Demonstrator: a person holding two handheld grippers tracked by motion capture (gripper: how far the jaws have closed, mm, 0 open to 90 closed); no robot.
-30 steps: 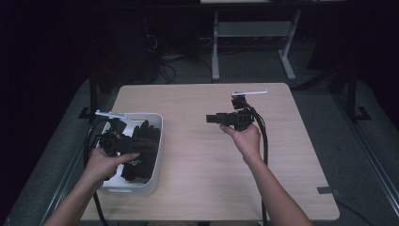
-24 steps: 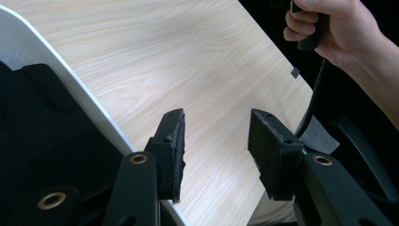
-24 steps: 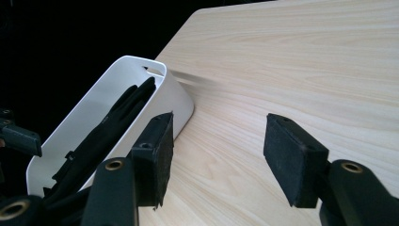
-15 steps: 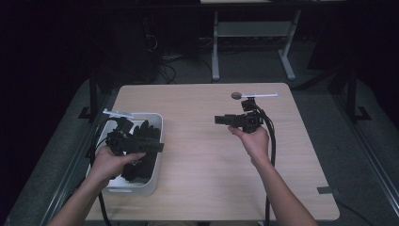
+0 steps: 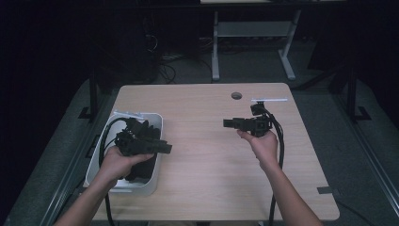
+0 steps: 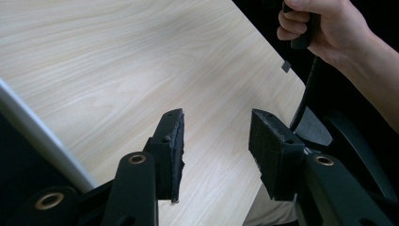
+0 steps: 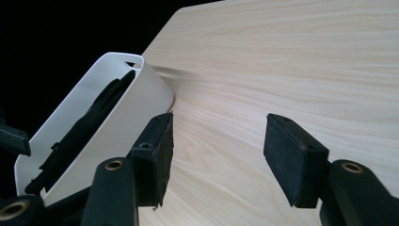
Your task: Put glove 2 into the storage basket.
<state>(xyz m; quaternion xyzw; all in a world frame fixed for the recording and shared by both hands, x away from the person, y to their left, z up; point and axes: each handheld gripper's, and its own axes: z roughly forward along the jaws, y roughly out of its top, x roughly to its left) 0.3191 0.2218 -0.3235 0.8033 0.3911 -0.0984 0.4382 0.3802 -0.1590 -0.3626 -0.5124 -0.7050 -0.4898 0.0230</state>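
Sitting at the left edge of the counter [image 5: 207, 179], a white bin [image 5: 153, 123] is holding dark items too dim to identify. The left hand [image 5: 115, 162] is gripping the left gripper [image 5: 164, 148] over the bin's right wall, its jaws pointing right across the counter; in the left gripper view, the 2 jaws are standing clearly apart with nothing between them, only bare wood beyond. The right hand [image 5: 263, 143] is holding the right gripper [image 5: 228, 123] above the counter's right half, jaws pointing left toward the bin. In the right gripper view its 2 jaws are also standing wide apart and gripping nothing, with the bin lying ahead to the left.
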